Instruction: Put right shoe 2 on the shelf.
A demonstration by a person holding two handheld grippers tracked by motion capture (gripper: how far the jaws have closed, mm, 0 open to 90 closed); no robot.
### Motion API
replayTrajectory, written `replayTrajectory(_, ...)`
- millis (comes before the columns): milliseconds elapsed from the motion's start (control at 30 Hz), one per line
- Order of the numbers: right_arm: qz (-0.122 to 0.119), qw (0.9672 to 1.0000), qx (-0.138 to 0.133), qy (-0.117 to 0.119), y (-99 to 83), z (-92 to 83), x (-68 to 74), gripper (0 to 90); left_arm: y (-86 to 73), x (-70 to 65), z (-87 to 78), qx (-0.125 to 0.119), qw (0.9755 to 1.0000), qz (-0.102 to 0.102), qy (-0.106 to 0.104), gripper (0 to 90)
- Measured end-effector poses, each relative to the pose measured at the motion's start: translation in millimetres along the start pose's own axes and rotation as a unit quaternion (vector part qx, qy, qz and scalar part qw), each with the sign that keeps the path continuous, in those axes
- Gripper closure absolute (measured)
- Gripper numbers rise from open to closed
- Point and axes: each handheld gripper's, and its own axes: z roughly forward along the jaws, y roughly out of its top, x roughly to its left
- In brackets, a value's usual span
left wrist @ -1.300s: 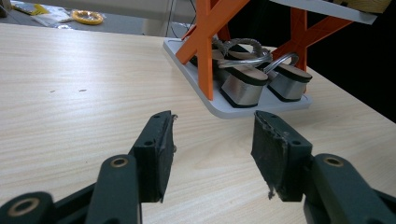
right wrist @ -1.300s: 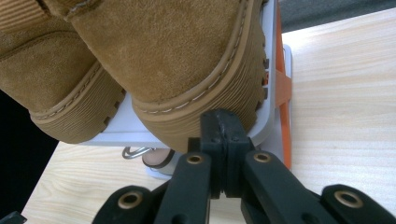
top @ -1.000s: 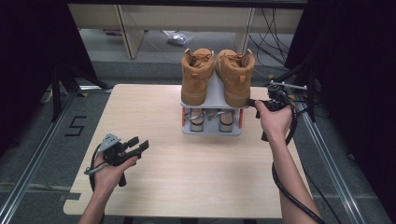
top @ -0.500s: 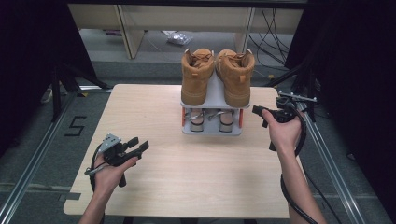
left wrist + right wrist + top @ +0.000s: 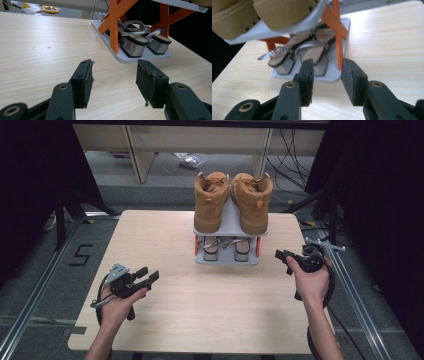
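A pair of tan boots stands on the top shelf of a small grey shoe rack with orange supports at the table's far middle. Silver-strapped heeled sandals sit on its bottom shelf. My right gripper hovers to the right of the rack's base, pointing left at it. Its jaws have just been opening and nothing is between them. In the right gripper view it faces the sandals. My left gripper is open at the front left. In its own view it is aimed at the sandals.
The light wooden table has bare room in front of the rack and on both sides. Its right edge lies just under my right hand. Metal rails, cables and table legs stand on the floor around it.
My right gripper has drawn back from beside the right boot, toward the front and lower, and its jaws have spread apart. The left hand has stayed put.
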Motion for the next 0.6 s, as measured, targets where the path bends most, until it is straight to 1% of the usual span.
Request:
replayTrajectory(33,-0.013,0.9999,-0.004,-0.004,-2.3,0.7,-3.3,62.6,-0.5,-0.3,0.4,0.0,1.0,-0.001,-0.001,46.3)
replayTrajectory(133,0.01,1.0,0.002,0.0,-13.3,0.4,-5.8,61.7,-1.0,-0.8,1.2,0.0,1.0,0.0,-0.003,46.2)
replayTrajectory(167,-0.013,0.9999,-0.002,0.003,-15.2,1.3,-10.2,61.6,-1.0,-0.5,1.3,-0.001,1.0,0.0,-0.005,46.2)
replayTrajectory(200,0.008,1.0,0.002,0.003,-18.7,0.2,-7.3,61.4,-0.9,-0.4,1.2,-0.001,1.0,0.0,-0.005,46.2)
replayTrajectory(233,-0.001,1.0,0.0,0.002,-20.7,0.3,-8.9,61.2,-0.8,-0.4,1.1,-0.002,1.0,-0.002,-0.004,46.2)
replayTrajectory(267,0.012,0.9999,0.0,0.004,-24.8,0.0,-7.8,61.1,-0.7,-0.4,1.0,-0.002,1.0,-0.001,-0.003,46.1)
replayTrajectory(300,-0.004,1.0,-0.004,0.005,-26.2,-0.2,-10.3,60.9,-0.7,-0.2,1.1,-0.003,1.0,-0.001,-0.004,46.1)
replayTrajectory(333,0.01,0.9999,-0.002,0.007,-29.9,-0.8,-8.8,60.7,-0.8,-0.3,1.1,-0.002,1.0,-0.002,-0.004,46.1)
replayTrajectory(367,0.015,0.9998,-0.002,0.01,-32.2,-1.5,-8.5,60.4,-0.9,-0.5,1.1,-0.002,1.0,-0.001,-0.005,46.1)
replayTrajectory(400,0.009,0.9999,-0.005,0.014,-34.4,-0.9,-10.0,59.9,-0.9,-0.5,1.3,-0.002,1.0,-0.001,-0.005,46.0)
replayTrajectory(433,0.02,0.9997,-0.003,0.015,-36.1,-1.5,-8.9,59.7,-0.9,-0.8,1.4,-0.003,1.0,-0.002,-0.006,46.0)
replayTrajectory(533,0.007,0.9998,-0.011,0.014,-42.2,-2.4,-11.0,58.4,-0.4,-1.7,1.2,0.0,1.0,-0.002,-0.003,45.8)
replayTrajectory(567,0.015,0.9996,-0.011,0.02,-43.9,-2.4,-10.6,57.9,-0.3,-1.8,1.2,0.001,1.0,-0.001,-0.003,45.8)
replayTrajectory(600,0.034,0.9991,-0.008,0.023,-46.8,-4.1,-8.5,57.4,-0.2,-1.9,1.3,0.0,1.0,-0.002,-0.003,45.7)
